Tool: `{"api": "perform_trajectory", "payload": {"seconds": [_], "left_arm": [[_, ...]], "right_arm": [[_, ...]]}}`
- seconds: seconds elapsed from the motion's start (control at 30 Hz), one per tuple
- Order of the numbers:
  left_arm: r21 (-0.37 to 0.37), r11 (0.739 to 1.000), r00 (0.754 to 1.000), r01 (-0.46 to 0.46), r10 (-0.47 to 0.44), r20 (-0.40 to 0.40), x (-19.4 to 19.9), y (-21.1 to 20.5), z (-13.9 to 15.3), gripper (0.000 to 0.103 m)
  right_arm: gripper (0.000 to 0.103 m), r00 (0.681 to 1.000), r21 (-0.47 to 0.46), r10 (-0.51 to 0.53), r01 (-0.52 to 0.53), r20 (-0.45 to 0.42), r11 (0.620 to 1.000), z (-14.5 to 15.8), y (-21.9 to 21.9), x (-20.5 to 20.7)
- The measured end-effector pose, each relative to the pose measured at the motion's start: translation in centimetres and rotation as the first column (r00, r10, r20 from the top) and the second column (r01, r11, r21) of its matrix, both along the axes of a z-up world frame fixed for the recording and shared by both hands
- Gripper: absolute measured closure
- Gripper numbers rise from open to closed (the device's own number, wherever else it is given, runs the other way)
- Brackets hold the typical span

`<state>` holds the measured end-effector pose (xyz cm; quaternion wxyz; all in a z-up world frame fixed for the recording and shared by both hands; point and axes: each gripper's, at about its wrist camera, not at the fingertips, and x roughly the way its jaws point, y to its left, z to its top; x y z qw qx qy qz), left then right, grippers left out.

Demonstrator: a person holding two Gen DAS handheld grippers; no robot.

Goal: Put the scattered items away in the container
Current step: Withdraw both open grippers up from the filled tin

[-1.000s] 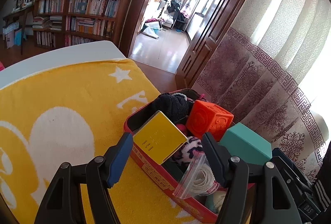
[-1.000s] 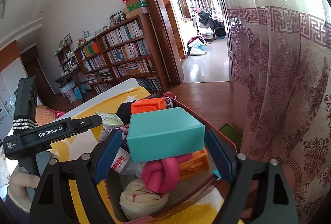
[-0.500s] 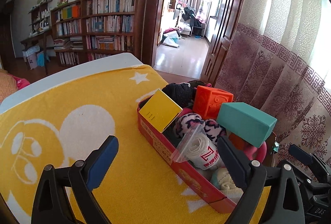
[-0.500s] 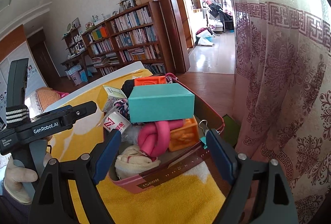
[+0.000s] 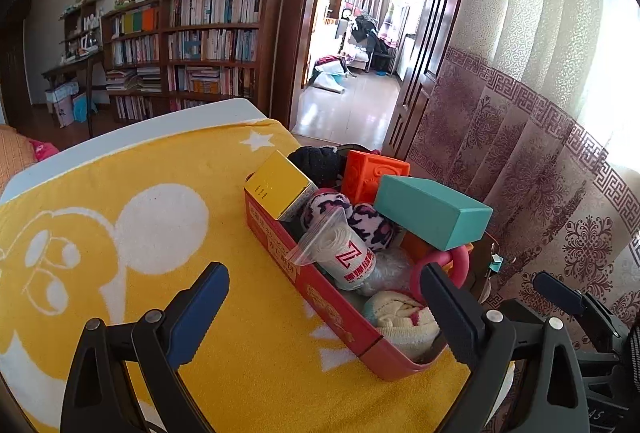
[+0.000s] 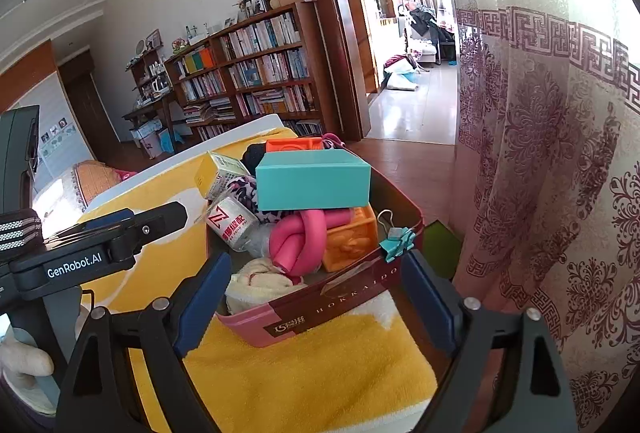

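Observation:
A red tin (image 5: 320,297) (image 6: 340,297) stands on a yellow towel (image 5: 120,233) (image 6: 312,365). It is piled with a teal box (image 5: 432,211) (image 6: 312,185), a yellow box (image 5: 280,185), an orange cube (image 5: 376,173), a pink knotted tube (image 6: 304,237), a bagged roll (image 5: 344,257) (image 6: 232,219), and soft cloth items. My left gripper (image 5: 324,313) is open and empty, just in front of the tin. My right gripper (image 6: 316,301) is open and empty at the tin's near end. The left gripper's body shows in the right wrist view (image 6: 100,245).
A patterned curtain (image 5: 540,153) (image 6: 552,153) hangs close behind the tin on the right. A teal binder clip (image 6: 396,241) sits on the tin's rim. A bookshelf (image 5: 192,45) and an open doorway (image 5: 360,53) lie beyond the table's far edge.
Both grippers have drawn back and up from the tin, so it looks smaller and farther. The left jaws have opened wider. The teal box stays on top of the pile.

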<state>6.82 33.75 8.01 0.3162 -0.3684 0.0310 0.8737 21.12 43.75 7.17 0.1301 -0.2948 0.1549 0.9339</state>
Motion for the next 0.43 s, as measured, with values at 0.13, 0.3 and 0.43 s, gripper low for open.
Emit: {"api": "perform_trajectory", "payload": {"seconds": [0.13, 0.3, 0.43], "left_arm": [[-0.003, 1.0, 1.0, 0.021, -0.021, -0.007, 1.0, 0.5, 0.2, 0.0], [-0.025, 0.999, 0.998, 0.027, -0.028, -0.051, 2.0, 0.8, 0.4, 0.0], [-0.034, 0.999, 0.998, 0.019, -0.021, -0.063, 2.1, 0.6, 0.6, 0.0]], "right_arm": [[0.013, 1.0, 0.0, -0.005, 0.005, -0.017, 1.0, 0.4, 0.0, 0.5], [0.013, 1.0, 0.009, -0.009, 0.009, -0.02, 1.0, 0.7, -0.3, 0.8], [0.013, 0.999, 0.006, -0.022, 0.023, -0.023, 1.0, 0.7, -0.2, 1.4]]}}
